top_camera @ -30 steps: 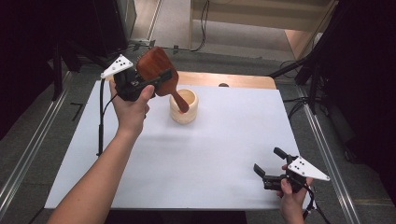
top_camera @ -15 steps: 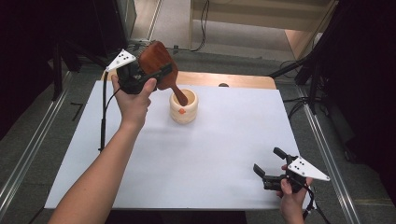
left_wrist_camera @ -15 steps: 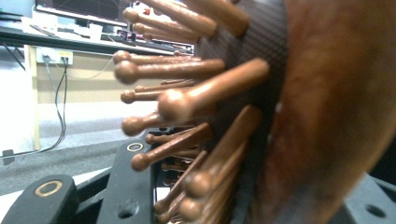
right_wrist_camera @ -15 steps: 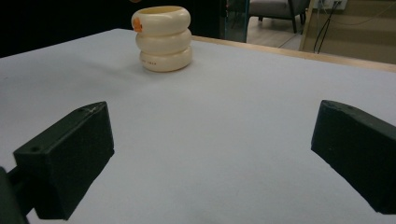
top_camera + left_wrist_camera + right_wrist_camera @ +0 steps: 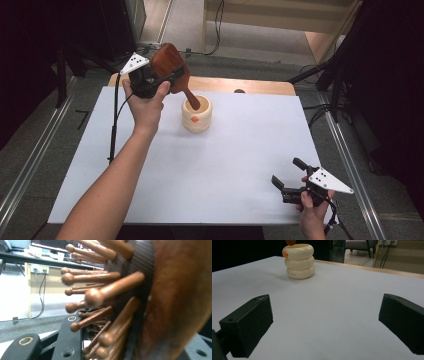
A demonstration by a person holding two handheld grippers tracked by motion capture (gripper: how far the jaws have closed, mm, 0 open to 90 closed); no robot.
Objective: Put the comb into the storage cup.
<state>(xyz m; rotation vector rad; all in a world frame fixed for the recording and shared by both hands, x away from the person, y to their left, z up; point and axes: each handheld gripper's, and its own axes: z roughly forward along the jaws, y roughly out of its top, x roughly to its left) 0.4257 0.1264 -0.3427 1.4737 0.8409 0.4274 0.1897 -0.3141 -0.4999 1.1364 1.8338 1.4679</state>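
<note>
Left claw [image 5: 167,80] clamped on hairbrush [image 5: 170,62] head, handle tip below in cream holder [image 5: 197,116]. Lower straight, release once seated. Right claw [image 5: 292,179] apart, idle.

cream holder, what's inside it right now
The handle tip of the wooden hairbrush dips into the cream holder, the brush head clamped in the left gripper. The holder's wall hides the bottom, so anything else inside cannot be seen.

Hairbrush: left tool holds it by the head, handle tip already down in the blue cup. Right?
Not quite. The cup is cream, not blue, as the high view shows. The rest holds: the left tool holds the hairbrush by the head, handle tip down in the cup.
</note>
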